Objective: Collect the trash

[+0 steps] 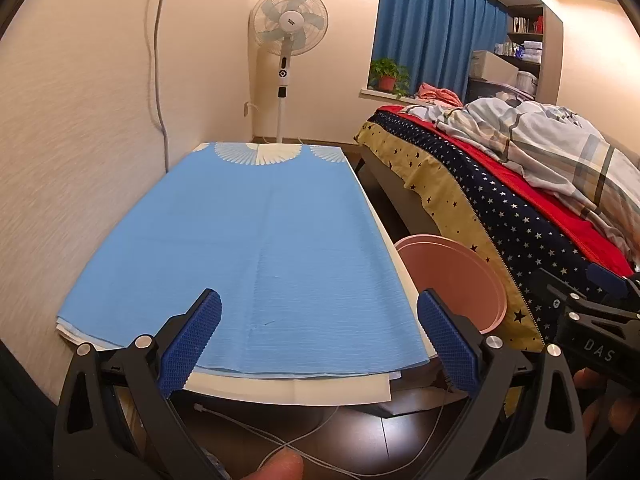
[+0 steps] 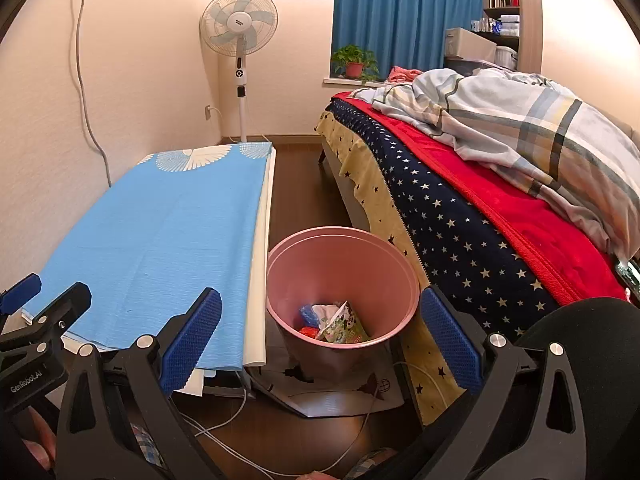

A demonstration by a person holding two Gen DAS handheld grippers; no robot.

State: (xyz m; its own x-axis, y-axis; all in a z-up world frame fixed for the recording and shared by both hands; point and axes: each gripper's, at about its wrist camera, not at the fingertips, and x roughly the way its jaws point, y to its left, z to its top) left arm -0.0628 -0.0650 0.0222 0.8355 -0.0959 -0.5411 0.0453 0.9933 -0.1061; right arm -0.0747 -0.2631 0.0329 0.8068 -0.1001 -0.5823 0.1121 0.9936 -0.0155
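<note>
A pink trash bin (image 2: 344,276) stands on the floor between the low table and the bed, with several crumpled wrappers (image 2: 338,320) at its bottom. Its rim also shows in the left wrist view (image 1: 452,276). My right gripper (image 2: 320,340) is open and empty, held above and in front of the bin. My left gripper (image 1: 318,340) is open and empty over the near edge of the table's blue cloth (image 1: 248,248). No loose trash shows on the cloth. The right gripper's body shows at the right edge of the left wrist view (image 1: 592,320).
The low table (image 2: 260,280) runs along the left wall. A bed (image 2: 460,208) with star-patterned cover and rumpled quilt lies right. White cables (image 2: 224,428) trail on the dark floor under the table's near edge. A standing fan (image 2: 240,40) is at the far wall.
</note>
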